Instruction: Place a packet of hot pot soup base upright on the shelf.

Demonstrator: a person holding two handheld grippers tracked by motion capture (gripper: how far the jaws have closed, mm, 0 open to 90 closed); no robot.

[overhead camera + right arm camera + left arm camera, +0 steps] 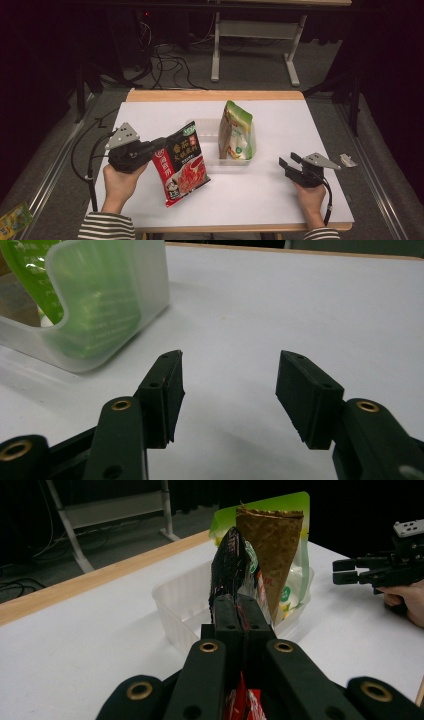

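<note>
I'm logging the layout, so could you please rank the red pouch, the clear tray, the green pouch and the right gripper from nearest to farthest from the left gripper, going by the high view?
1. red pouch: clamped in the left gripper.
2. clear tray: table centre, just beyond the red pouch.
3. green pouch: upright in the tray's right end.
4. right gripper: far right, open.

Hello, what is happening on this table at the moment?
A person works with a gripper in each hand. The left gripper is shut on a red and black pouch, holding it above the white table beside the clear plastic bin. A green pouch already stands in that bin. The right gripper rests open, holding nothing.
</note>
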